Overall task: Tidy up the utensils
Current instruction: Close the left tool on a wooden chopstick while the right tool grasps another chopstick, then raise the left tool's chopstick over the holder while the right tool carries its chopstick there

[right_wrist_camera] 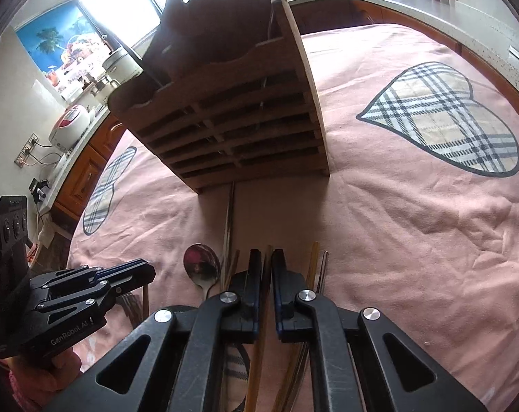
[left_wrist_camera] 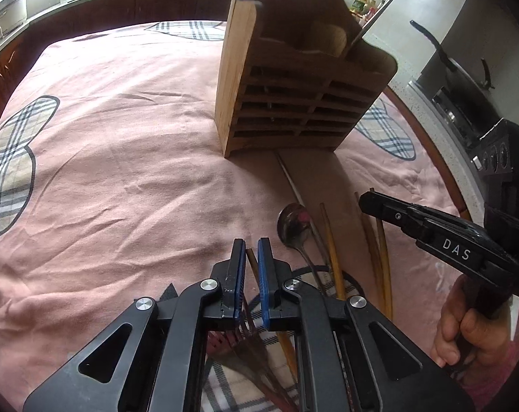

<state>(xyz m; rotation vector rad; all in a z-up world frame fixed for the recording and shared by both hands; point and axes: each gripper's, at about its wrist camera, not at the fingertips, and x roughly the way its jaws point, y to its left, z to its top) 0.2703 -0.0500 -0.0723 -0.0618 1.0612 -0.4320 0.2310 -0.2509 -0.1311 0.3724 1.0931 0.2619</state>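
Note:
A wooden utensil holder (left_wrist_camera: 293,79) with slatted front stands on the pink cloth; it also shows in the right wrist view (right_wrist_camera: 238,103). A few utensils stick out of its top. In front of it lie a metal spoon (left_wrist_camera: 293,226), several wooden chopsticks (left_wrist_camera: 333,250) and a fork (left_wrist_camera: 256,340). My left gripper (left_wrist_camera: 251,250) hovers over a brown stick, jaws narrowly apart around it. My right gripper (right_wrist_camera: 266,261) stands with a wooden chopstick (right_wrist_camera: 264,295) between its nearly closed jaws. The spoon (right_wrist_camera: 201,267) lies left of it.
The pink cloth with plaid hearts (right_wrist_camera: 448,120) covers the table (left_wrist_camera: 105,154). Kitchen counters ring it, with a stove and pan (left_wrist_camera: 465,79) at the right and a rice cooker (right_wrist_camera: 69,127) at the left.

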